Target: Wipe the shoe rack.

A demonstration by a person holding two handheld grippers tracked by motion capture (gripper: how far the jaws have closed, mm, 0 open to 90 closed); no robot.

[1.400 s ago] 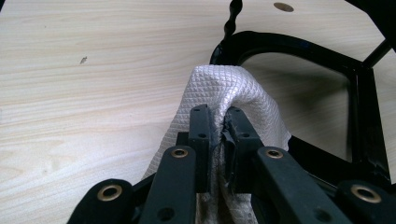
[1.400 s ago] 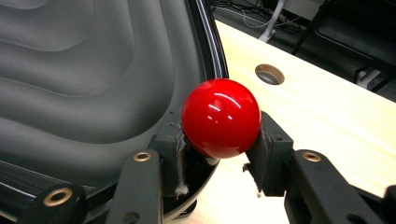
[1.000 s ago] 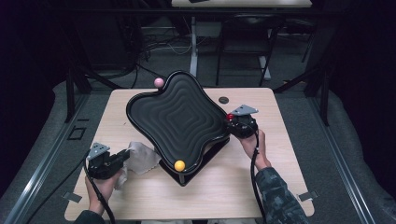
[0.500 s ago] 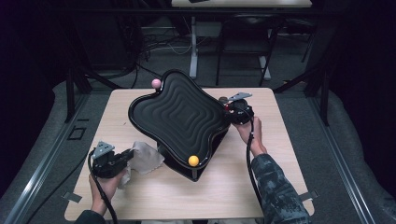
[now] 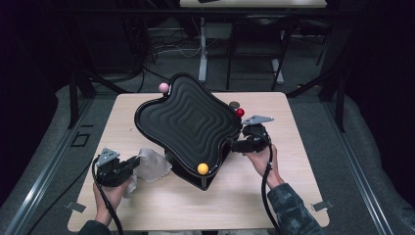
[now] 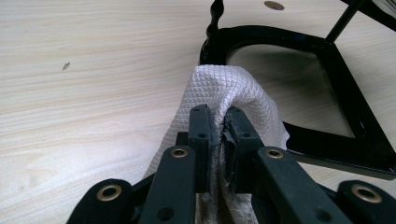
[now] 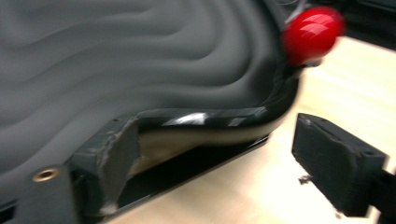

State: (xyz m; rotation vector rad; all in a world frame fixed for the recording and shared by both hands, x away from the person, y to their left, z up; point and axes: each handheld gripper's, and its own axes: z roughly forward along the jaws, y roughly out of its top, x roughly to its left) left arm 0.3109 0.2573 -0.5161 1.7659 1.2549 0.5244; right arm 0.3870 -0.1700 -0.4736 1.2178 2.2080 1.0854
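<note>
Presently the left gripper [image 6: 217, 140] is clamped on the white cloth [image 6: 233, 88], while the right gripper [image 7: 219, 158], jaws just opened wide, straddles the black tray's [image 5: 186, 117] rim without pressing it.

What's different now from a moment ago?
The right tool has just opened its jaws and let go of the black tray, which has turned so its yellow ball sits nearer the person. The left tool still pinches the white cloth.
</note>
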